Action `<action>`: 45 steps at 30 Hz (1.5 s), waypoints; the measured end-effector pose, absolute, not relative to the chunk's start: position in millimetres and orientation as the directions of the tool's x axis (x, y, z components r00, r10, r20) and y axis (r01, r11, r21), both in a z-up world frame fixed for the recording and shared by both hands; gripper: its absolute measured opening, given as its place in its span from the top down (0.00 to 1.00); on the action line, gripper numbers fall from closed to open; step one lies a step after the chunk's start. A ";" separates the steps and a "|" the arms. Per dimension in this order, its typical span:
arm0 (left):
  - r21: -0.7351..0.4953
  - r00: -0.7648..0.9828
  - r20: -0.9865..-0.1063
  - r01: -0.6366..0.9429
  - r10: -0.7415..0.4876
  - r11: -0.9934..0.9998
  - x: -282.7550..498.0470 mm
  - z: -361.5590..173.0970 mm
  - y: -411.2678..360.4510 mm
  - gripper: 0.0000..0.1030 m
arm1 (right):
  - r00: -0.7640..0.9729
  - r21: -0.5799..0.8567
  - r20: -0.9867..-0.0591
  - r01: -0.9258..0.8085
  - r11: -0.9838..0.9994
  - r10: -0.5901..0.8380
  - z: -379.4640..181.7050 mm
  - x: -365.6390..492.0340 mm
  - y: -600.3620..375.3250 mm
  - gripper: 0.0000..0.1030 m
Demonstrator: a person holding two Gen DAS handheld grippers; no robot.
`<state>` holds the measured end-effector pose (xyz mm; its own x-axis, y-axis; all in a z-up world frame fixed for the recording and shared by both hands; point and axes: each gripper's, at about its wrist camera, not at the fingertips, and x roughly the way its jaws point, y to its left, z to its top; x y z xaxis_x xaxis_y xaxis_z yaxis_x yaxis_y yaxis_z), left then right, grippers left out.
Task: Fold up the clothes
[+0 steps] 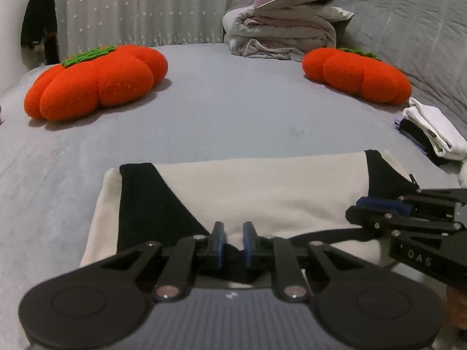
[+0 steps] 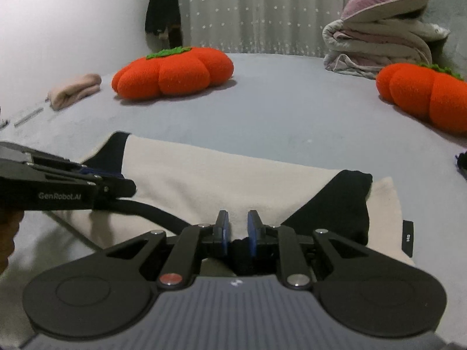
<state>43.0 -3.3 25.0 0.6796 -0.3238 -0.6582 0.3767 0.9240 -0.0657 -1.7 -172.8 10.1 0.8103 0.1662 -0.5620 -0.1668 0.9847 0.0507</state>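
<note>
A cream garment (image 1: pixel 262 186) with black side panels lies folded flat on the grey-blue bed sheet (image 1: pixel 233 110), close in front of both grippers. Its black near edge (image 2: pixel 157 213) runs as a band from one gripper to the other. My left gripper (image 1: pixel 233 230) sits at that near edge with dark cloth bunched low between its blue pads. My right gripper (image 2: pixel 238 218) holds the same edge further right, black cloth (image 2: pixel 239 248) between its pads. In the other's view each gripper shows side-on: the right gripper (image 1: pixel 357 208), the left gripper (image 2: pixel 128 183).
Two orange pumpkin cushions (image 1: pixel 96 84) (image 1: pixel 359 75) lie further back on the bed. A pile of quilts with a purple pillow (image 1: pixel 286 29) stands at the back. Folded clothes (image 1: pixel 432 134) are stacked at the right edge, and a pink folded piece (image 2: pixel 73 90) lies at the left.
</note>
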 end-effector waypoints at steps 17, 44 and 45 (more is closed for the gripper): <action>-0.079 0.708 -0.574 0.451 -0.410 0.889 30.7 40.0 -20.2 0.84 | 0.786 0.053 -0.574 -0.247 0.968 0.232 4.7 -6.1 -158.1 0.81; -0.118 0.664 -0.645 0.403 -0.378 0.908 50.4 16.1 -23.2 0.79 | 0.773 0.147 -0.583 -0.205 0.968 0.252 26.1 40.5 -170.0 0.82; -0.114 0.664 -0.645 0.404 -0.377 0.908 49.1 16.6 -24.5 0.79 | 0.760 0.142 -0.600 -0.205 0.969 0.248 24.7 48.8 -167.6 0.82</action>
<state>49.1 -24.5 16.6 0.6645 -0.3771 -0.6452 0.4041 0.9076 -0.1143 48.8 -167.6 24.7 0.7604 0.2485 -0.6001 -0.2046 0.9685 0.1418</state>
